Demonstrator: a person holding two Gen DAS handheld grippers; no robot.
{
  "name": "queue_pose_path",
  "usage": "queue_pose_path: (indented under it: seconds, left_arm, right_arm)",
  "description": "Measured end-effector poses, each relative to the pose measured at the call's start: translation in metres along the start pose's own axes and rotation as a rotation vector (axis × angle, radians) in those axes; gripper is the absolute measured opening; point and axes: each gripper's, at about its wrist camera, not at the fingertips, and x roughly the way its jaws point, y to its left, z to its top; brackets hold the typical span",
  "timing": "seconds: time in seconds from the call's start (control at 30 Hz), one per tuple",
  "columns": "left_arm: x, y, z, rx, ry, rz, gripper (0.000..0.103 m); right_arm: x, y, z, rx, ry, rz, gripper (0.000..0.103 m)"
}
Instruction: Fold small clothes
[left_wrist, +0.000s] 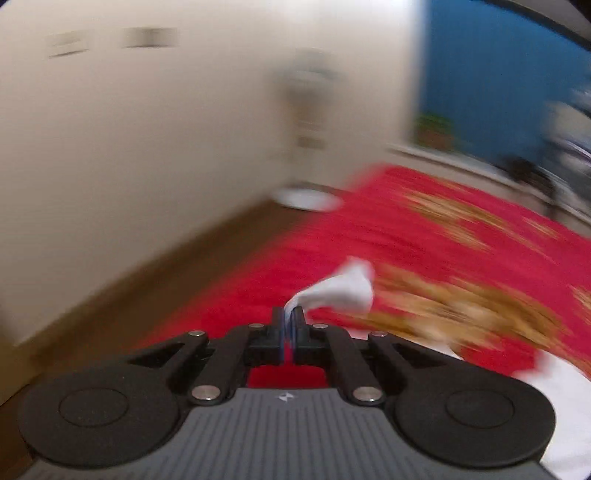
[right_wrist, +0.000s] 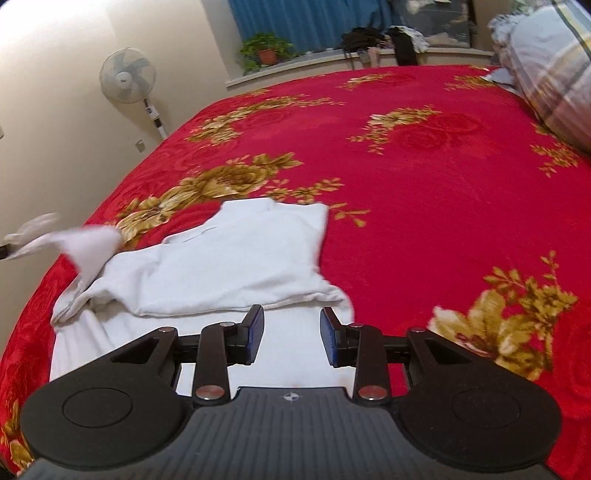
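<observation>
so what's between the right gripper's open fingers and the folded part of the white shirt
In the right wrist view, only a flat layer of the same white shirt lies under the open right gripper, up to the folded hem.

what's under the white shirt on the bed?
The white cotton shirt lies on the red floral blanket, which shows all around it. Anything beneath the shirt itself is covered and can't be seen.

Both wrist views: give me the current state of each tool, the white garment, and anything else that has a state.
left tool: shut on a corner of the white garment, lifted off the bed.
right tool: open, empty, above the garment's near edge.
white garment: partly folded on the bed, left sleeve pulled up and out, blurred.
red blanket: spread flat under the garment.
fan: upright; running or not, cannot tell.
</observation>
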Motion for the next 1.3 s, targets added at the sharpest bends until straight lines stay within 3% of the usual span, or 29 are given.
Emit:
queue_pose_path:
  seconds: [0.1,0.2,0.37,0.43,0.5,0.53,0.6,0.63,0.7,0.77,0.93,1.0,1.03,1.07,1.17,1.3]
  left_arm:
    - [0.019,0.089,-0.003,-0.191,0.016,0.149,0.003]
    - [0.038,0.146,-0.012,-0.392,0.072,0.180,0.003]
    - [0.049,0.184,-0.012,-0.478,0.043,0.163,0.003]
    - [0.045,0.204,-0.008,-0.493,-0.005,0.128,0.003]
    - [0.056,0.220,-0.010,-0.524,0.016,0.077,0.003]
    - [0.068,0.226,-0.015,-0.546,0.088,0.071,0.005]
    - [0.079,0.237,-0.026,-0.579,0.216,0.163,0.007]
    - [0.076,0.240,-0.031,-0.595,0.234,0.216,0.007]
    - [0.069,0.239,-0.029,-0.598,0.208,0.238,0.012]
    - [0.059,0.227,-0.023,-0.546,0.158,0.232,0.018]
    - [0.047,0.192,-0.015,-0.489,0.123,0.118,0.019]
    - [0.044,0.175,-0.015,-0.469,0.121,0.086,0.019]
    - [0.041,0.170,-0.015,-0.458,0.121,0.077,0.019]
    - [0.044,0.166,-0.010,-0.451,0.119,0.070,0.019]
    - [0.057,0.148,0.002,-0.428,0.117,0.036,0.019]
    - [0.065,0.127,0.005,-0.391,0.115,-0.010,0.019]
  right_arm:
    - [0.004,0.015,-0.003,-0.031,0.006,0.011,0.035]
    - [0.012,0.031,-0.009,-0.071,0.010,0.018,0.035]
    - [0.025,0.062,-0.019,-0.153,0.015,0.046,0.031]
    - [0.028,0.078,-0.023,-0.217,-0.006,0.069,0.025]
    - [0.029,0.098,-0.025,-0.306,-0.033,0.096,0.025]
    - [0.030,0.108,-0.025,-0.353,-0.043,0.113,0.026]
    - [0.034,0.127,-0.026,-0.437,-0.051,0.145,0.026]
    - [0.038,0.139,-0.026,-0.484,-0.056,0.157,0.028]
    - [0.048,0.165,-0.023,-0.574,-0.074,0.169,0.035]
    - [0.062,0.194,-0.018,-0.654,-0.092,0.191,0.050]
    - [0.113,0.264,-0.024,-0.907,-0.099,0.186,0.053]
    - [0.135,0.283,-0.032,-1.027,-0.088,0.151,0.049]
    - [0.143,0.290,-0.037,-1.086,-0.092,0.116,0.034]
    - [0.147,0.295,-0.038,-1.111,-0.098,0.100,0.010]
    - [0.138,0.285,-0.007,-0.983,-0.111,0.151,0.005]
    - [0.096,0.202,0.066,-0.571,-0.207,0.174,0.004]
